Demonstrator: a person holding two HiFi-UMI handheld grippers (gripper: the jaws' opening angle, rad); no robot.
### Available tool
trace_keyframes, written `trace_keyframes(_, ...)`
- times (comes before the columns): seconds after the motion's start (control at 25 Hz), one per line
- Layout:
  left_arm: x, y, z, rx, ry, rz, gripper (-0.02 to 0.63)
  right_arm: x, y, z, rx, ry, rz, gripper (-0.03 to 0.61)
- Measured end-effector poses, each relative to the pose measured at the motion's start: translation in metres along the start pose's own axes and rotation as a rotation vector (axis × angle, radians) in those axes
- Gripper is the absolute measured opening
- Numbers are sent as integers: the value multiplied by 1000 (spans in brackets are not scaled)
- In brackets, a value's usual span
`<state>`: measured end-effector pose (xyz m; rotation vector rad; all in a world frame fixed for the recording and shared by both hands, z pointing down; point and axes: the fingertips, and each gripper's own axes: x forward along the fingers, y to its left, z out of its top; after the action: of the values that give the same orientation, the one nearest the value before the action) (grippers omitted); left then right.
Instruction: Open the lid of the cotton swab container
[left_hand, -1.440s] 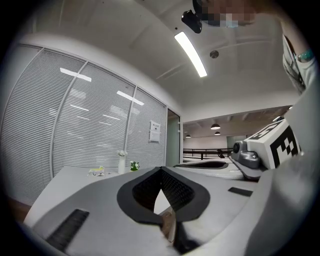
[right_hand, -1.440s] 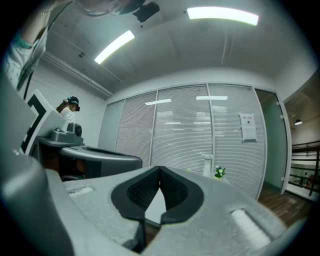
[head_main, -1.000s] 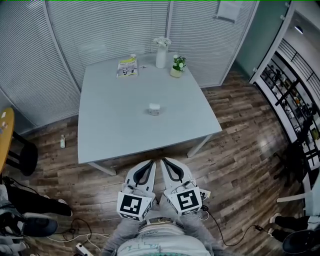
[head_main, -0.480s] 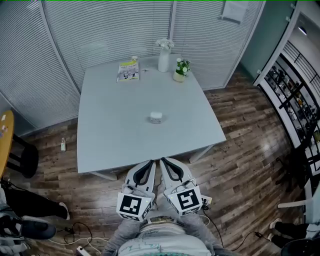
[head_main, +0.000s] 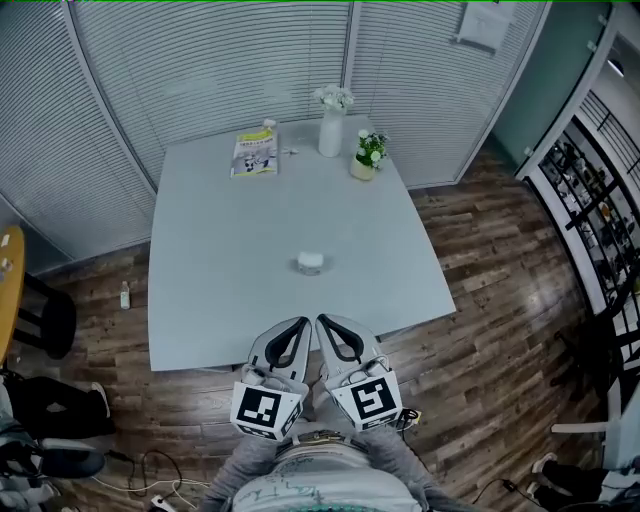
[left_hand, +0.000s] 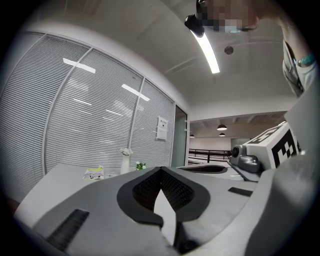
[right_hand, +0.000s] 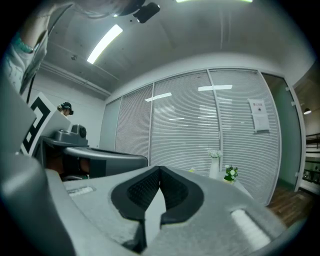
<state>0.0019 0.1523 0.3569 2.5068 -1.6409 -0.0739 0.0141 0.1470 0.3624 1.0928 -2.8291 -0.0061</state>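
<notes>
**Both hand-held grippers shut and empty; container lies straight ahead on the desk**

The small white, rounded plastic cotton swab container (head_main: 310, 263) sits on the pale grey, smooth-topped square desk (head_main: 215, 290). It is near the desk's middle, a little toward the near edge, with bare desk top all around it.

The left hand-held gripper (head_main: 298, 324) and the right hand-held gripper (head_main: 323, 321) are side by side at the desk's near edge, their tips just over it. Both point across the desk toward its far side. The container lies ahead of them, almost on the line that runs between the two tips. Judging from that, neither hand is clearly nearer, and a reach forward over the desk would serve either one.

In the head view the container looks slightly wider than it is deep, with its long axis running across the desk. It is too small there to tell where the lid opens.

In each gripper view the grey jaws with dark ribbed pads meet at the tip with nothing between them, so both are closed and hold nothing. The lid appears to be on, so the task looks not yet begun.
</notes>
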Motion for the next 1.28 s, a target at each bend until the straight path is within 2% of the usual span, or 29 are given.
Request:
trace_keyframes(0.32,52,23,9,-2,-16,40,-2,36,-51,0,-15,-6,18,2)
trace_keyframes(0.52,84,30,17,16,-33,60,-2,55,-73,2,-18,-30,72,2)
trace_keyframes(0.76,111,34,17,13,-54,96,-2,67,-94,3,-10,-14,122,2)
trace_keyframes(1.04,129,37,18,12,-54,94,-2,73,-115,-6,-28,-27,103,2)
trace_keyframes(1.28,139,44,22,25,-52,50,-2,80,-117,2,-10,-23,81,2)
